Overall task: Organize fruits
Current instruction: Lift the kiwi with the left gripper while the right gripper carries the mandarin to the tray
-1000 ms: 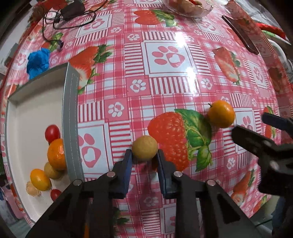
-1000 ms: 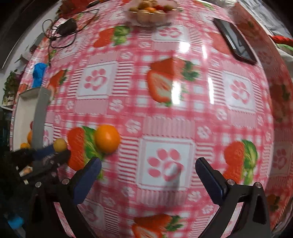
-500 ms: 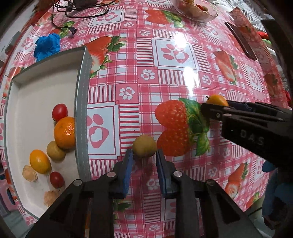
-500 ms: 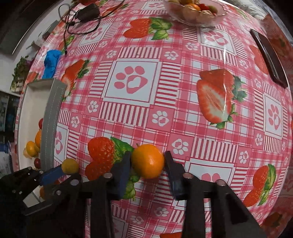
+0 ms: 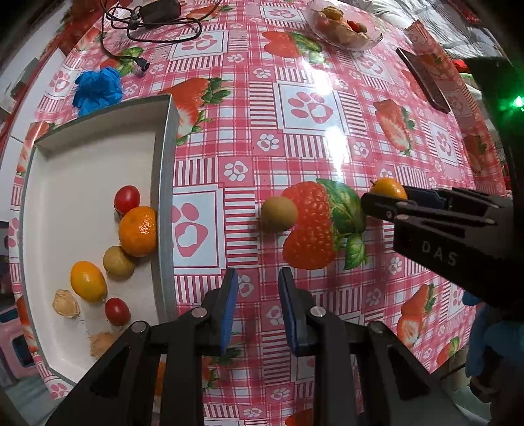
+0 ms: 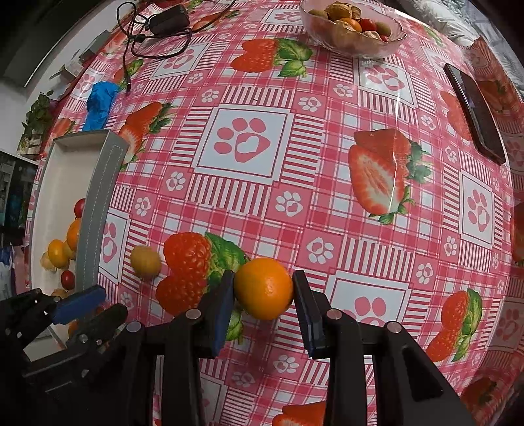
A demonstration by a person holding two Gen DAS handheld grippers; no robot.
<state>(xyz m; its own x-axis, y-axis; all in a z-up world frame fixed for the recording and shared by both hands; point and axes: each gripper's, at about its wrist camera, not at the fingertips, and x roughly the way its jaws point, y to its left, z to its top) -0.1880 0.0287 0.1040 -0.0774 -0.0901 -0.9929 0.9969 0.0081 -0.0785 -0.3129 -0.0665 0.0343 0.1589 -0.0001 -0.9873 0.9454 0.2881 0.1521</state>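
Observation:
My right gripper (image 6: 264,279) is shut on a round orange fruit (image 6: 262,295) just above the strawberry-print tablecloth. In the left wrist view that fruit (image 5: 388,189) peeks out behind the right gripper's black fingers (image 5: 386,209). A small tan fruit (image 5: 279,213) lies loose on the cloth, ahead of my left gripper (image 5: 257,278), whose jaws stand shut and nearly together with nothing between them. To the left sits a white tray (image 5: 162,196) with a grey rim, holding a mandarin (image 5: 137,231), two cherry tomatoes, a yellow fruit (image 5: 88,281), a tan fruit and pale shell-like pieces.
A glass bowl (image 6: 360,54) of mixed fruit stands at the far side of the table. A dark phone (image 6: 475,114) lies at the far right. A crumpled blue thing (image 6: 100,105) and a charger with its cable (image 6: 168,19) lie at the far left behind the tray.
The right gripper went from wide open to shut on the orange fruit. The left gripper rose and drew back from the tan fruit, which stays on the cloth.

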